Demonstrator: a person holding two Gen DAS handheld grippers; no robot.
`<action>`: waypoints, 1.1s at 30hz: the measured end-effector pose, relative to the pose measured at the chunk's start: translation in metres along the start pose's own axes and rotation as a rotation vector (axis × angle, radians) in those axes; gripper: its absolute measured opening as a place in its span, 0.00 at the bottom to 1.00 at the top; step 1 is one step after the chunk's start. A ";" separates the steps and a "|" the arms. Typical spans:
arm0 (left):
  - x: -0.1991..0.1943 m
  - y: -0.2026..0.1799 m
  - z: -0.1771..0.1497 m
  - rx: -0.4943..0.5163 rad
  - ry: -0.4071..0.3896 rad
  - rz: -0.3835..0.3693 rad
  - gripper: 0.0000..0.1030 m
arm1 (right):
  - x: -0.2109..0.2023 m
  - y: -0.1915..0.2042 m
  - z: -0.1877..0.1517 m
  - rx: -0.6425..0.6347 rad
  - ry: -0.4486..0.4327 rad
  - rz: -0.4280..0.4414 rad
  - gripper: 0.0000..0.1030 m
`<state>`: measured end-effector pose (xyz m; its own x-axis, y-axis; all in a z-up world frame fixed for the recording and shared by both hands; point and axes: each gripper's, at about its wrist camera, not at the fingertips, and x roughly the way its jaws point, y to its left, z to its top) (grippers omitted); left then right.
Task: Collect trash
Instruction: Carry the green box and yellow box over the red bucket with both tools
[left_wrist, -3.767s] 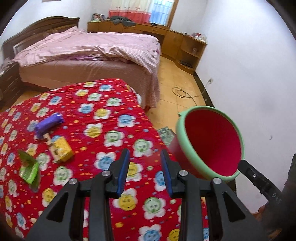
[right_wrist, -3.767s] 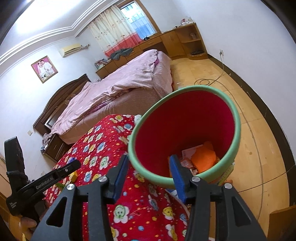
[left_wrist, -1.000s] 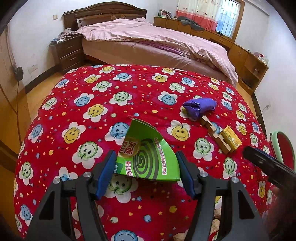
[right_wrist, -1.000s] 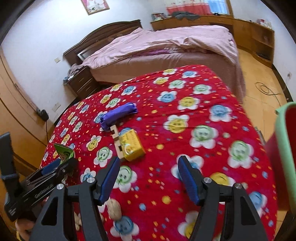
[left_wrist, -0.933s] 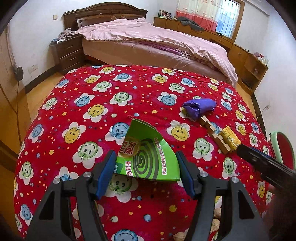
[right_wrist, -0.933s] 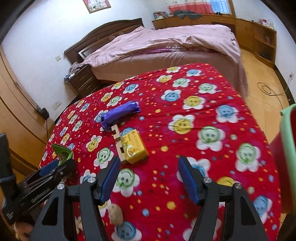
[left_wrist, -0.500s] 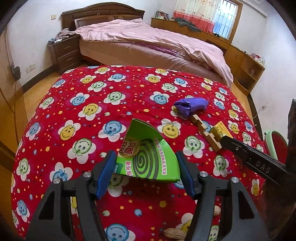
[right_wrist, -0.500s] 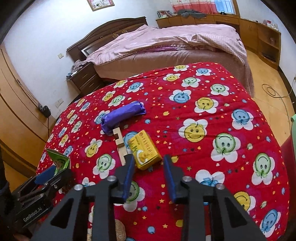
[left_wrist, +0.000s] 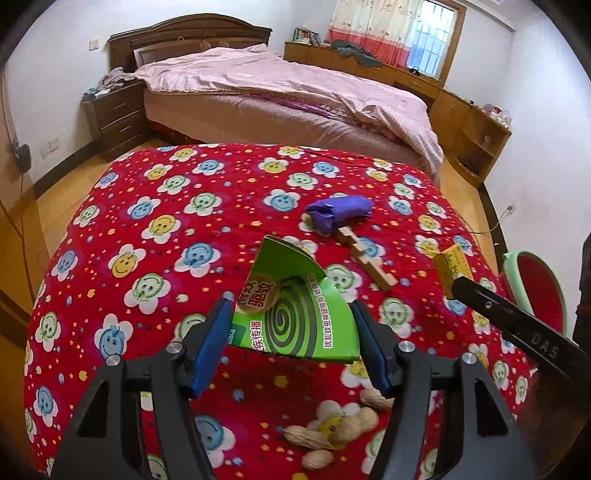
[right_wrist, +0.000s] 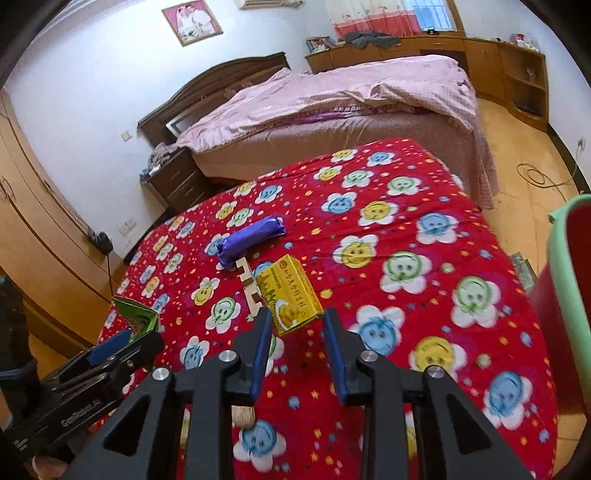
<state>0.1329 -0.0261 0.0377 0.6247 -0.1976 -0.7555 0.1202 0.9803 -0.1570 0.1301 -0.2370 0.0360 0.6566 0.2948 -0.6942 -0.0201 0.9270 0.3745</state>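
My left gripper (left_wrist: 291, 339) is shut on a green mosquito-coil box (left_wrist: 295, 314) and holds it above the red flowered blanket (left_wrist: 166, 236); it also shows in the right wrist view (right_wrist: 136, 317). My right gripper (right_wrist: 297, 334) is shut on a yellow box (right_wrist: 290, 291), which lifts off the blanket; the box also shows in the left wrist view (left_wrist: 450, 264). A purple wrapper (right_wrist: 251, 236) and a wooden piece (right_wrist: 248, 284) lie on the blanket. The red bin with a green rim (right_wrist: 569, 295) stands at the right.
Peanut shells (left_wrist: 332, 428) lie on the blanket near its front edge. A pink-covered bed (left_wrist: 288, 96) stands behind, with a dark nightstand (left_wrist: 114, 118) at the left and wooden cabinets (left_wrist: 469, 129) along the right wall. A cable (right_wrist: 539, 173) lies on the floor.
My right gripper closed from wide open onto the yellow box and lifted it slightly. My left gripper kept hold of the green box and rose a little.
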 end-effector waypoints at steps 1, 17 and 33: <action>-0.002 -0.003 0.000 0.005 -0.002 -0.006 0.64 | -0.007 -0.003 -0.002 0.010 -0.010 0.001 0.30; -0.027 -0.065 -0.004 0.125 -0.023 -0.089 0.64 | -0.090 -0.047 -0.023 0.119 -0.130 -0.050 0.30; -0.035 -0.146 -0.006 0.280 -0.044 -0.172 0.64 | -0.149 -0.106 -0.040 0.238 -0.226 -0.141 0.30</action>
<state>0.0893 -0.1621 0.0832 0.6086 -0.3657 -0.7042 0.4304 0.8977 -0.0943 0.0043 -0.3700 0.0753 0.7910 0.0841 -0.6060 0.2418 0.8669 0.4359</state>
